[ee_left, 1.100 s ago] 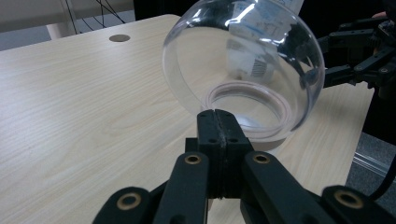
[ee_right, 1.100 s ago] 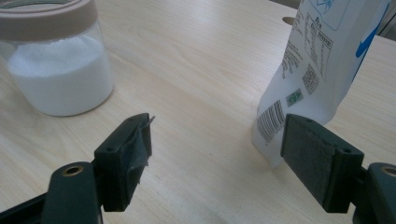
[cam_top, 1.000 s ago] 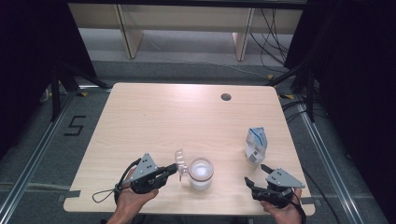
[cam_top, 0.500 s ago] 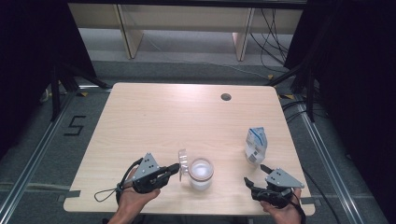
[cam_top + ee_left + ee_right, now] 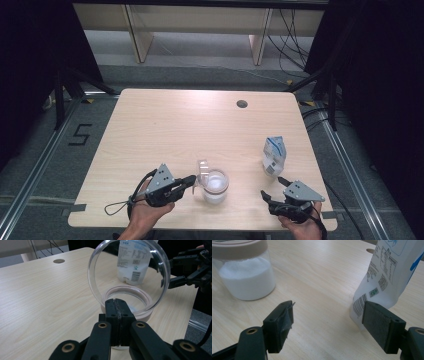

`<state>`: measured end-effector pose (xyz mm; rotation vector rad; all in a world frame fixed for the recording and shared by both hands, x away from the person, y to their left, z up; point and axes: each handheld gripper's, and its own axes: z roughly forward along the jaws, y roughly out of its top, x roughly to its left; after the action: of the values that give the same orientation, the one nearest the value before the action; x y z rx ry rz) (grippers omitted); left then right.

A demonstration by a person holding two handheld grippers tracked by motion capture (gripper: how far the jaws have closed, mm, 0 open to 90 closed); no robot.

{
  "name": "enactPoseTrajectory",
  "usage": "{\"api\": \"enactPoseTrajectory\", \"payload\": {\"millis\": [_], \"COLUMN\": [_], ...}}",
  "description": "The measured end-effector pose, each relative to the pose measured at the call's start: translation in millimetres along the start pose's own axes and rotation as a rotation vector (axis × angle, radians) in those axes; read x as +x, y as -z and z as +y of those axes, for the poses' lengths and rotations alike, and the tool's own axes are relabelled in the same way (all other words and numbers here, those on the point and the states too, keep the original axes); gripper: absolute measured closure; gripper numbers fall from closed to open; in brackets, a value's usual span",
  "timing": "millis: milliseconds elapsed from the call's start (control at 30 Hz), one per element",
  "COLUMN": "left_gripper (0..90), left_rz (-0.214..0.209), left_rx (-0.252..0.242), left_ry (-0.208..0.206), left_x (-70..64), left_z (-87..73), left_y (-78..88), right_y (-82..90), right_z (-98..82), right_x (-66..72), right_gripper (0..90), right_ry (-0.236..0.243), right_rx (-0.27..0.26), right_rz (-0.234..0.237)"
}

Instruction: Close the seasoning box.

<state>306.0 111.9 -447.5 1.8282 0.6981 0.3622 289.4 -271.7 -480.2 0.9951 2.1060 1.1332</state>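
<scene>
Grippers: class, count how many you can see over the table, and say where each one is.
2. The left gripper is at the near edge, shut on the jar's clear lid. The right gripper hovers open, just short of the bag.

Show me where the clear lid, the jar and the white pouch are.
clear lid point(image 5: 128, 255): left gripper view, upper rim.
jar point(image 5: 247, 280): right gripper view, wall over the white powder.
white pouch point(image 5: 273, 155): high view, front face.

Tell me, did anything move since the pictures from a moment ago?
Nothing visibly changed. The left hand-held gripper stays shut on the clear lid, holding it up on edge over the jar of white powder. The right hand-held gripper stays open beside the white pouch, not touching it.
</scene>
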Motion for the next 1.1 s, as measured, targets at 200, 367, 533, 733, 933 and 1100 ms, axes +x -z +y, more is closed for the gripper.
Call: {"api": "enactPoseTrajectory", "payload": {"millis": [200,367,533,733,933,1100], "left_gripper": [87.8,82.5,65.4,46.7,37.0,31.7], "left_rz": [-0.011,-0.041,-0.080,-0.086,-0.062,-0.055], "left_rx": [0.007,0.015,0.026,0.025,0.037,0.064], "left_ry": [-0.001,0.020,0.066,0.120,0.137,0.133], "left_x": [-2.4,-6.3,-7.3,-3.3,0.7,0.1], "left_z": [0.3,1.4,0.1,-5.5,-12.2,-17.7], "left_y": [-2.8,-2.6,-1.0,2.7,8.0,10.0], "right_y": [-0.4,-0.3,0.4,2.4,4.4,5.9], "right_z": [-0.1,-0.1,0.0,1.0,2.9,4.8], "right_x": [0.1,0.3,-0.2,0.3,1.7,7.4], "right_gripper": [26.1,26.2,26.1,25.7,23.8,18.6], "right_ry": [0.006,0.003,-0.003,-0.059,-0.084,-0.081], "right_rx": [-0.002,-0.001,-0.008,-0.016,-0.058,-0.093], "right_rz": [0.002,0.005,0.005,0.047,0.093,0.121]}}
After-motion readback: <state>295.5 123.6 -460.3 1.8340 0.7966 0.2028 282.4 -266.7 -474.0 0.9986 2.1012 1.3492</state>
